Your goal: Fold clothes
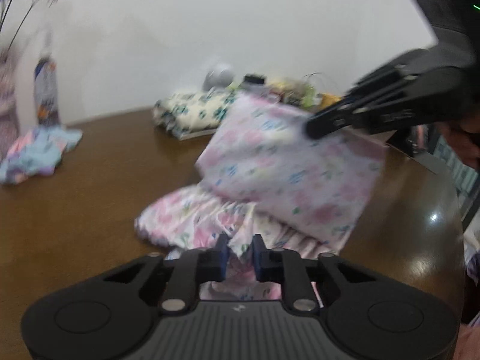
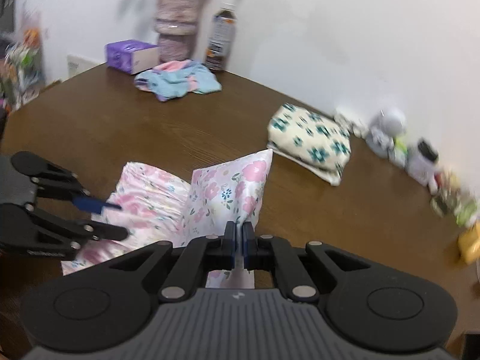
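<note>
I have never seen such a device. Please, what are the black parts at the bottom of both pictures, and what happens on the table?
A person holds two hand tools, each ending in a claw with a camera behind it. One picture looks along the left claw, the other along the right claw. On the brown table lie a pink flowered garment, a folded cream cloth with green flowers, a crumpled blue and pink cloth, a purple tissue box and a bottle. The right claw is shut on a raised part of the pink garment. Its near edge lies between the left claw's fingers.

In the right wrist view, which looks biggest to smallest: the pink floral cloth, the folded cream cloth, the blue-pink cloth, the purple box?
1. pink floral cloth, though nearest the camera
2. folded cream cloth
3. blue-pink cloth
4. purple box, farthest away
</note>
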`<state>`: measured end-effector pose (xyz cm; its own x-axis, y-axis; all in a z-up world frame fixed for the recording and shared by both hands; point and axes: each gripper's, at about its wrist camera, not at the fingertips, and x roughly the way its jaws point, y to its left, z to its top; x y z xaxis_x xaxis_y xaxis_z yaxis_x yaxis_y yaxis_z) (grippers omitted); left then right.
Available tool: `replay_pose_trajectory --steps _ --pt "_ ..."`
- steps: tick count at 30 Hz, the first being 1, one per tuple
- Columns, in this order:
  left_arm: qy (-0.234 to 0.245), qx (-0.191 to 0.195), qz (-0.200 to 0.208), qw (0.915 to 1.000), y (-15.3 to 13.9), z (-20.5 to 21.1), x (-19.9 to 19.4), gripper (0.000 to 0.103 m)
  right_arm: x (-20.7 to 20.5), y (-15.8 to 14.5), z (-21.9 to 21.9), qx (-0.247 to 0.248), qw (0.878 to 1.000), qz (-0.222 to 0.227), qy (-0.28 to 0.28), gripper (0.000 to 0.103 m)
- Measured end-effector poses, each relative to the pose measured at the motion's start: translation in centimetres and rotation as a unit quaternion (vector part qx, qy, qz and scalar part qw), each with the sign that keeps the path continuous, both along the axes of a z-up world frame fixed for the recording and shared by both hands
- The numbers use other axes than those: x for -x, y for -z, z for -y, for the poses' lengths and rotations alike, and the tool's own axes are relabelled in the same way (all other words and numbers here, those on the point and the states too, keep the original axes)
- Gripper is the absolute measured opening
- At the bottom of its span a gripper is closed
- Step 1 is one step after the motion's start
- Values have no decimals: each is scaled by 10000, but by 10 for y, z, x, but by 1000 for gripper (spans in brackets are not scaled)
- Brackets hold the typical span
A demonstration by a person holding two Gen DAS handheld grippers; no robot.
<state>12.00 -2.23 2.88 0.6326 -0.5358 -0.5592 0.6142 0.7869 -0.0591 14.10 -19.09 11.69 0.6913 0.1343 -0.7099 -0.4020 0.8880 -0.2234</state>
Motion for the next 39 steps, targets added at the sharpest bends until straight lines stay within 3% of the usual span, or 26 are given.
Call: replay_pose_trajectory --steps 7,11,14,19,24,27,34,37,39 --pt "89 -270 -143 9995 13 4 3 15 13 -5 -34 300 9984 226 -434 4" --pt "72 -137 -179 9997 11 -4 6 27 25 -4 -61 384 9955 242 -837 4" --pt "-60 3 -165 9998 6 -19 15 31 31 1 -79 346 9934 146 -1082 4" --pt "-719 321 -240 9966 0 -58 28 33 41 13 -97 99 9900 -88 -1405 4" --pt "-1475 680 -326 9862 -6 -90 32 34 46 31 -109 -304 9868 -382 -1546 7" --pt "-1686 826 -278 9818 -15 -98 39 34 47 44 -114 -610 9845 -546 -1549 10" --pt "-1453 942 -164 9848 -27 -80 44 32 51 53 -104 -1383 9755 -696 -1560 17" --pt "-1305 958 -140 9867 -26 -68 41 32 55 37 -71 -1905 9707 -531 -1368 19" --pt "-1221 951 -126 9879 -27 -60 40 32 57 26 -43 -2207 9685 -346 -1097 27"
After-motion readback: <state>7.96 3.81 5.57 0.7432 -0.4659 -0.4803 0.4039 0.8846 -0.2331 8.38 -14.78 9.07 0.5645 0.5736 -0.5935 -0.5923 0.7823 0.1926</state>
